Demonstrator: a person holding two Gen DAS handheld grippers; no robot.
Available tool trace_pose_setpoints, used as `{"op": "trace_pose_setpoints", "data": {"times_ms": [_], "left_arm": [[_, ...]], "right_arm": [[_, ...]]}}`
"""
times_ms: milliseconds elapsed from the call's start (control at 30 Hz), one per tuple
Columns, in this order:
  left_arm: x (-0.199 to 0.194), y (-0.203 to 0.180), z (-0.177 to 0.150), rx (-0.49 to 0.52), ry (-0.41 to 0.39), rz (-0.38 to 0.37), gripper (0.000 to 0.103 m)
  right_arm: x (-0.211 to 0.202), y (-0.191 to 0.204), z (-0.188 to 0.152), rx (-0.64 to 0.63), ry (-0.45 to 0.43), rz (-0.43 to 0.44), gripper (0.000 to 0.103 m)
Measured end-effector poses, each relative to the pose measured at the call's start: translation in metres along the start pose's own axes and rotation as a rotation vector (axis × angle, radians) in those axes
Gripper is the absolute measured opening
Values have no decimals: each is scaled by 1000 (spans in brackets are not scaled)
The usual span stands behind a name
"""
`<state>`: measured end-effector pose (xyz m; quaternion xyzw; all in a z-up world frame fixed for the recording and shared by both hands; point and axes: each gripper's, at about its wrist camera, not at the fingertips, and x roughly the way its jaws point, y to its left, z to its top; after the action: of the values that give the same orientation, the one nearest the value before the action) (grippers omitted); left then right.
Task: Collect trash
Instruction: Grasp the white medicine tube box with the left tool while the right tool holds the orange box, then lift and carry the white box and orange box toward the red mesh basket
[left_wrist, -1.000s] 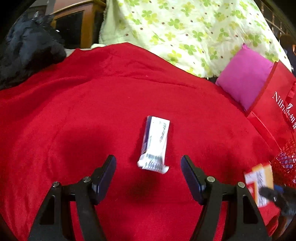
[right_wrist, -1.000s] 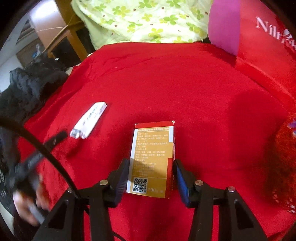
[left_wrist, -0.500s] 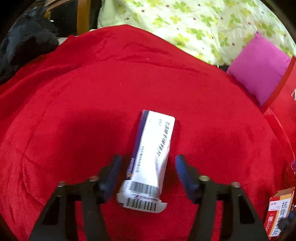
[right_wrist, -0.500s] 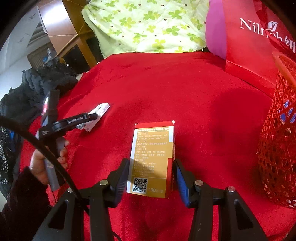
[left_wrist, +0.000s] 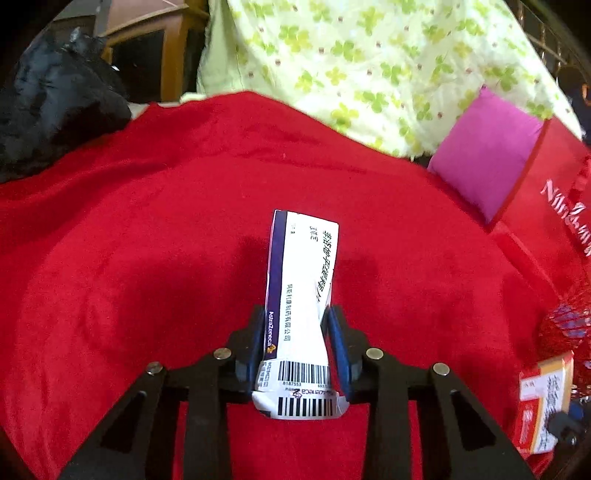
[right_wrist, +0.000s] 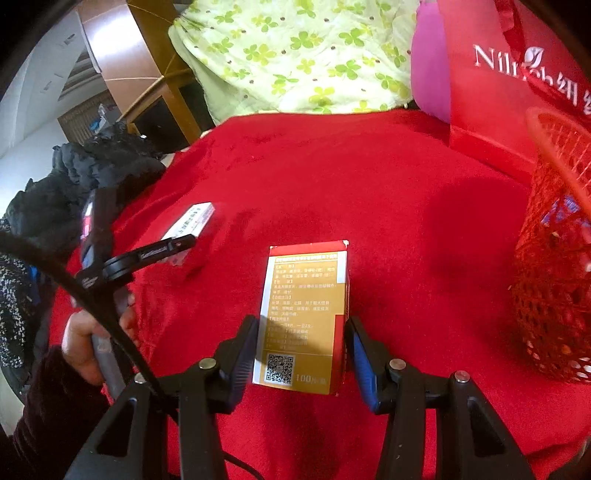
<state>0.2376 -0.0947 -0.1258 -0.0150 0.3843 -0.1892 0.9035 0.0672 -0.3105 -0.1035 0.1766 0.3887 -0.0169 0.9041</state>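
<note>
I see the white box (left_wrist: 301, 291) pinched between my left gripper (left_wrist: 297, 325), whose jaws have just been closing on it, above the red blanket (left_wrist: 147, 240). My right gripper (right_wrist: 301, 343) clamps the orange box (right_wrist: 304, 314), near the red mesh basket (right_wrist: 554, 258) on its right.

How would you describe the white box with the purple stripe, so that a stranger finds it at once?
Start from the big red blanket that covers the bed. Near its middle, the left gripper has just closed on a long white box. Unlike the red and gold box nearby, it is slim, with a purple stripe and black barcodes.
</note>
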Motion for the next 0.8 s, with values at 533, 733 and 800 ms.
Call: {"op": "trace_pose_setpoints", "data": {"times_ms": [533, 733, 800], "left_arm": [[-147, -82, -29, 212, -213, 107, 35], [-177, -104, -33, 262, -275, 97, 35], [-185, -109, -34, 270, -285, 98, 35]], "right_arm": [[-98, 13, -8, 6, -180, 21, 51], [-130, 13, -12, 8, -243, 21, 51], [-139, 13, -13, 7, -267, 16, 51]]}}
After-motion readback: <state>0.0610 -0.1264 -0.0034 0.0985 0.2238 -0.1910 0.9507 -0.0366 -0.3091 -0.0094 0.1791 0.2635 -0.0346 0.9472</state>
